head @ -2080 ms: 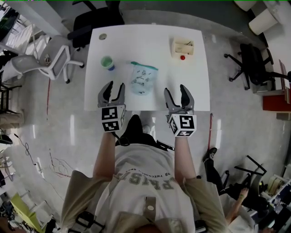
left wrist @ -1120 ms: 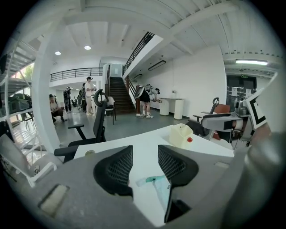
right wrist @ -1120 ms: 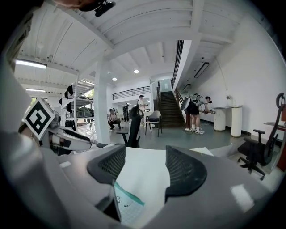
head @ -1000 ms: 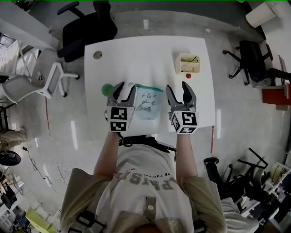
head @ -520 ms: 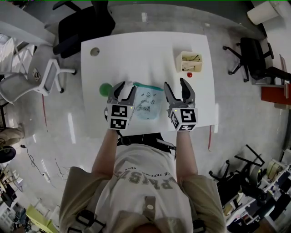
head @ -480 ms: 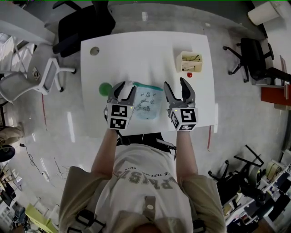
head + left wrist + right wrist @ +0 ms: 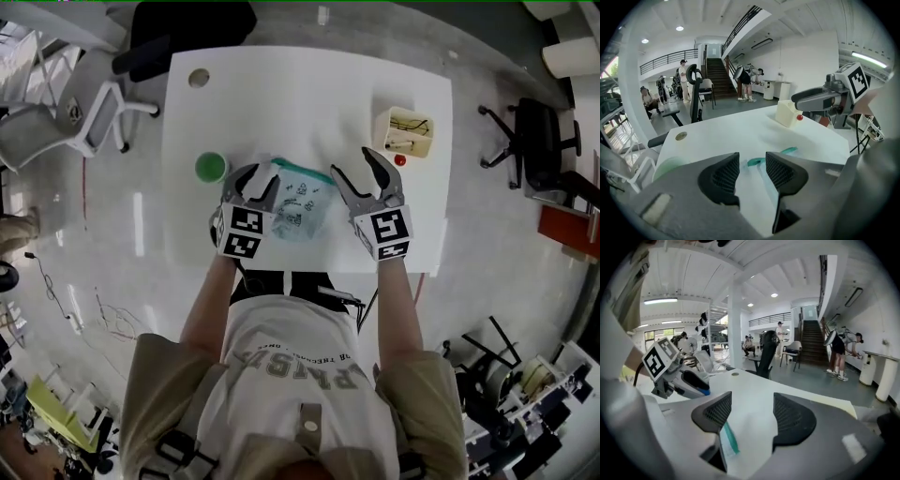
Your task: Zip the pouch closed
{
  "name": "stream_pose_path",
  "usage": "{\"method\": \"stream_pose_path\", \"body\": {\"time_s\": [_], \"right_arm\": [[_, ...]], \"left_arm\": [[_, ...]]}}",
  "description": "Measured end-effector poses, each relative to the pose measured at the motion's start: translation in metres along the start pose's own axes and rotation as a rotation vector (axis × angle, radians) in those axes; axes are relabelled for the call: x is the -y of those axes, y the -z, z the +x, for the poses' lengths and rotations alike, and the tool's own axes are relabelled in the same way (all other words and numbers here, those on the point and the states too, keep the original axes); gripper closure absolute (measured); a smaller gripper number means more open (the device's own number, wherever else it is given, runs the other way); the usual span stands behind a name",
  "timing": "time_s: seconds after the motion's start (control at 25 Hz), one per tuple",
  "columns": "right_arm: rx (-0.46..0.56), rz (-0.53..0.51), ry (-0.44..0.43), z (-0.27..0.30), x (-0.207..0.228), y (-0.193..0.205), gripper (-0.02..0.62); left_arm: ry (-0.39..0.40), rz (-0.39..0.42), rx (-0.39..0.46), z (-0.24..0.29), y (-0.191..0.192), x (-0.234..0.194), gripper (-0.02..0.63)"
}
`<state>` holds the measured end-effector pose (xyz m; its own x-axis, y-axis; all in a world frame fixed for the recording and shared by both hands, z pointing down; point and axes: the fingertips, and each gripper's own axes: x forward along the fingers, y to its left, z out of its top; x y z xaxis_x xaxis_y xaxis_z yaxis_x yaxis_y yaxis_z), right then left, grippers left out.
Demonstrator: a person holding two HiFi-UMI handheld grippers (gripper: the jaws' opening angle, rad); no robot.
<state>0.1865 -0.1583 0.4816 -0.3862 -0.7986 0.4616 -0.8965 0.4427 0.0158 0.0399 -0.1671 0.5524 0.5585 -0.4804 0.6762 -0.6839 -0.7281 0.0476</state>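
A clear pouch (image 7: 298, 202) with dark print lies flat on the white table (image 7: 309, 94). Its teal zipper strip (image 7: 307, 170) runs along the far edge. My left gripper (image 7: 257, 174) is open over the pouch's left end; in the left gripper view the zipper strip (image 7: 761, 159) shows between the fingers of that gripper (image 7: 752, 171). My right gripper (image 7: 356, 166) is open just right of the pouch. In the right gripper view the strip's end (image 7: 729, 439) lies by the left finger of the right gripper (image 7: 752, 416). Neither gripper holds anything.
A green round cup (image 7: 212, 168) stands left of the left gripper. A beige box (image 7: 409, 131) with a red ball (image 7: 400, 160) beside it sits at the far right. A small round disc (image 7: 199, 78) lies at the far left corner. Office chairs surround the table.
Both grippers have moved forward from the table's near edge and now flank the pouch. Both have stayed open. The head view has shifted a little.
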Motion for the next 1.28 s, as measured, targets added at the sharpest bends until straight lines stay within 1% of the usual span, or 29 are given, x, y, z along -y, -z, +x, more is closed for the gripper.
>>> {"method": "stream_pose_path", "body": {"time_s": [0.12, 0.36, 0.52, 0.64, 0.76, 1.0, 1.28], "right_arm": [[-0.079, -0.089, -0.122, 0.013, -0.007, 0.010, 0.341], [-0.166, -0.178, -0.336, 0.032, -0.019, 0.020, 0.341], [-0.212, -0.226, -0.443, 0.044, -0.027, 0.026, 0.341], [-0.254, -0.237, -0.521, 0.052, -0.033, 0.033, 0.341], [-0.288, -0.256, -0.573, 0.062, -0.037, 0.041, 0.341], [-0.330, -0.292, -0.648, 0.076, -0.048, 0.047, 0.341], [-0.354, -0.317, -0.687, 0.090, -0.052, 0.052, 0.341]], "left_arm": [[-0.016, -0.004, -0.046, 0.008, 0.013, 0.000, 0.422], [-0.034, -0.009, -0.090, 0.028, 0.024, -0.008, 0.422], [-0.023, -0.012, -0.116, 0.040, 0.028, -0.014, 0.422], [-0.004, -0.009, -0.142, 0.047, 0.031, -0.015, 0.422], [0.001, 0.000, -0.168, 0.053, 0.036, -0.017, 0.422], [0.011, 0.016, -0.201, 0.058, 0.041, -0.021, 0.422], [0.046, 0.037, -0.222, 0.066, 0.044, -0.020, 0.422]]}}
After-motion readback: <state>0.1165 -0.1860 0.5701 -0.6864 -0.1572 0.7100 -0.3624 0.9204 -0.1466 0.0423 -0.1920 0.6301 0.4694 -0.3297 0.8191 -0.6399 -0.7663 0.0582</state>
